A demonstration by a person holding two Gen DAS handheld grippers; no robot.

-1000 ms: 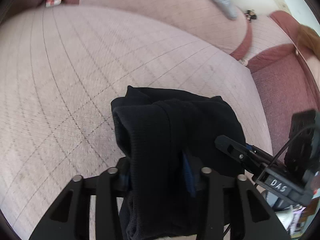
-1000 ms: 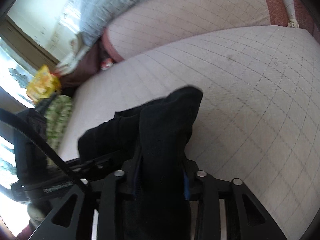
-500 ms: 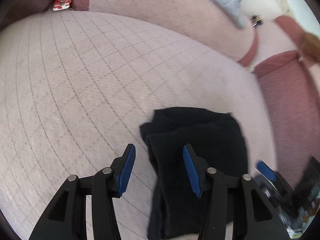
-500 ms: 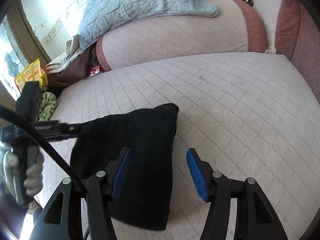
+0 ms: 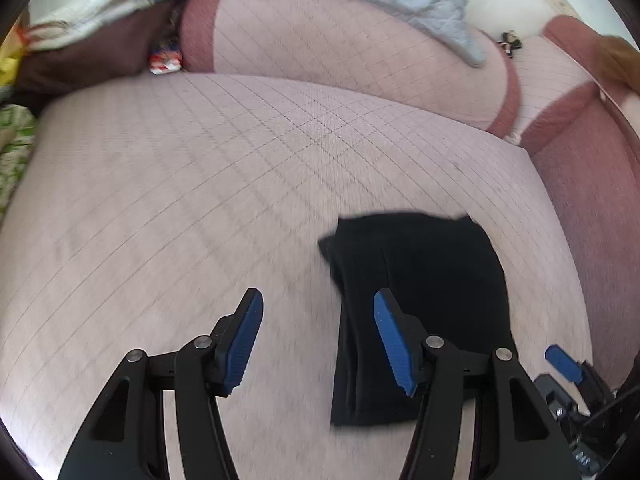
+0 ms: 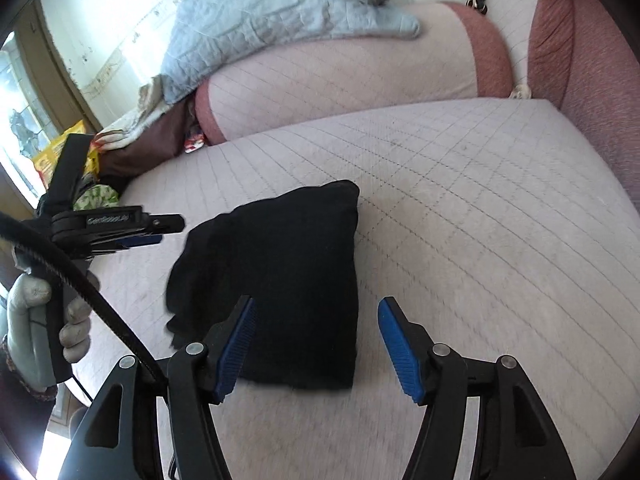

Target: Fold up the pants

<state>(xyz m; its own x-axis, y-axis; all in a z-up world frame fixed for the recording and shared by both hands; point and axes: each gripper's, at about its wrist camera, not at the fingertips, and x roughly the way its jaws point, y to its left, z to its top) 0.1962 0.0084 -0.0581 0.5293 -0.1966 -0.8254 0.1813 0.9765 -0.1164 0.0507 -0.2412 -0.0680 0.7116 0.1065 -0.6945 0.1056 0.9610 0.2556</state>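
Observation:
The black pants (image 5: 420, 304) lie folded into a compact rectangle on the pale quilted sofa seat (image 5: 200, 200); they also show in the right wrist view (image 6: 280, 280). My left gripper (image 5: 318, 340) is open and empty, above the seat just left of the pants. My right gripper (image 6: 314, 344) is open and empty, over the pants' right edge. The left gripper (image 6: 160, 232) shows from the side at the left of the right wrist view, held by a gloved hand (image 6: 36, 320). A blue pad of the right gripper (image 5: 562, 362) shows at the lower right of the left wrist view.
A grey-blue quilt (image 6: 280, 16) drapes over the sofa backrest (image 6: 360, 80). A red armrest (image 5: 592, 200) bounds the seat on the right. A small red-white packet (image 5: 164, 60) sits in the back crease. Yellow and green bags (image 6: 92, 192) lie beyond the seat's left end.
Both grippers let go of the pants, opened and drew back and up. The folded pants now rest on the seat on their own.

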